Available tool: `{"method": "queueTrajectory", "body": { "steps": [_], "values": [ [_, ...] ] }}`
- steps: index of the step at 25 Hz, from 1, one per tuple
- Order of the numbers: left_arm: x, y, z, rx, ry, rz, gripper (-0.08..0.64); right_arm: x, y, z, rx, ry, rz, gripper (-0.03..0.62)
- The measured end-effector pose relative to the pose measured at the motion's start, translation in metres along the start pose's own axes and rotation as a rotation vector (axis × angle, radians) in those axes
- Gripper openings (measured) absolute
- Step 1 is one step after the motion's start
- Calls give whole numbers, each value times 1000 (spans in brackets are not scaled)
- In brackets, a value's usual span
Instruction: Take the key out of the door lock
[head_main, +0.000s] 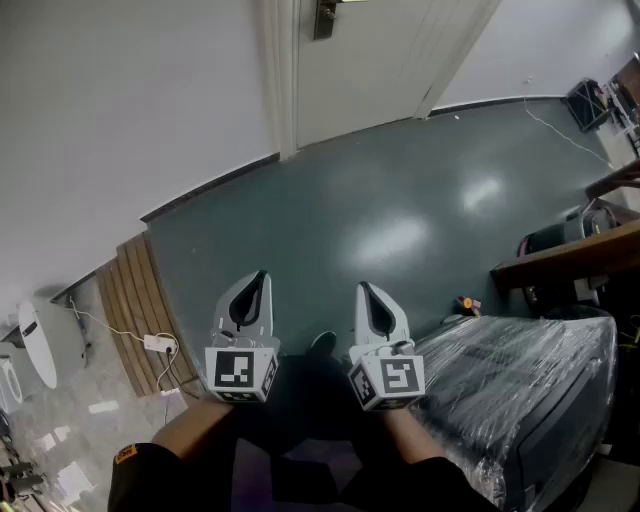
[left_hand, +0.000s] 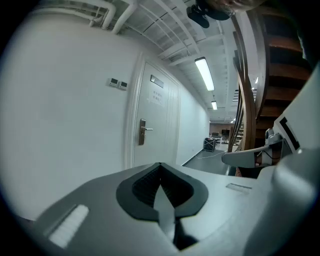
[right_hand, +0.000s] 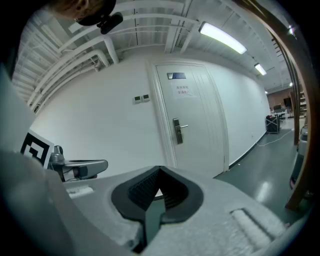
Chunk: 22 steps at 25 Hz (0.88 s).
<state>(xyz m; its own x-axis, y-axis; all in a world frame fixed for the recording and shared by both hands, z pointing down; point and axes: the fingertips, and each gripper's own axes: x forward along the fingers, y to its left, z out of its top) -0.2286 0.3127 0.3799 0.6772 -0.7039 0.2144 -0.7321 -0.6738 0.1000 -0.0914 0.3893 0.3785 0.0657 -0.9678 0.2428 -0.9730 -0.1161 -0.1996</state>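
Where the key is: judged to sit in the lock on the door; too small to make out in any view.
key axis: not seen. A key in that lock would likely stick straight out of the door face, long axis level, head toward the room. Judgement only.
lock: upright metal plate near the door's left edge, with a level lever handle pointing right across the door.
door: white, shut, set in a white wall; small sign up high, print unreadable.
left tongs: jaws together, nothing between them, tip aimed toward the door and slightly down.
right tongs: jaws fully together, empty, same aim, beside the left.
why held so: both side by side out in front of the person, well apart from the door. Looks like a carry pose for the walk-up, closed because there is nothing to grab yet.
floor: dark green, glossy, bare between tongs and door.
wrapped bundle: plastic-covered, at the person's right, off the path.
step: approach; key not reached. Next move calls for one pair of tongs opened narrow and lined up on the key's head.
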Motion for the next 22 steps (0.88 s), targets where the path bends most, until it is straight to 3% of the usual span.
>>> {"method": "queueTrajectory", "body": {
  "steps": [22],
  "values": [
    [40, -66, 7, 38, 22, -49, 18, -15, -65, 1, 59, 1, -4, -8]
  ]
}}
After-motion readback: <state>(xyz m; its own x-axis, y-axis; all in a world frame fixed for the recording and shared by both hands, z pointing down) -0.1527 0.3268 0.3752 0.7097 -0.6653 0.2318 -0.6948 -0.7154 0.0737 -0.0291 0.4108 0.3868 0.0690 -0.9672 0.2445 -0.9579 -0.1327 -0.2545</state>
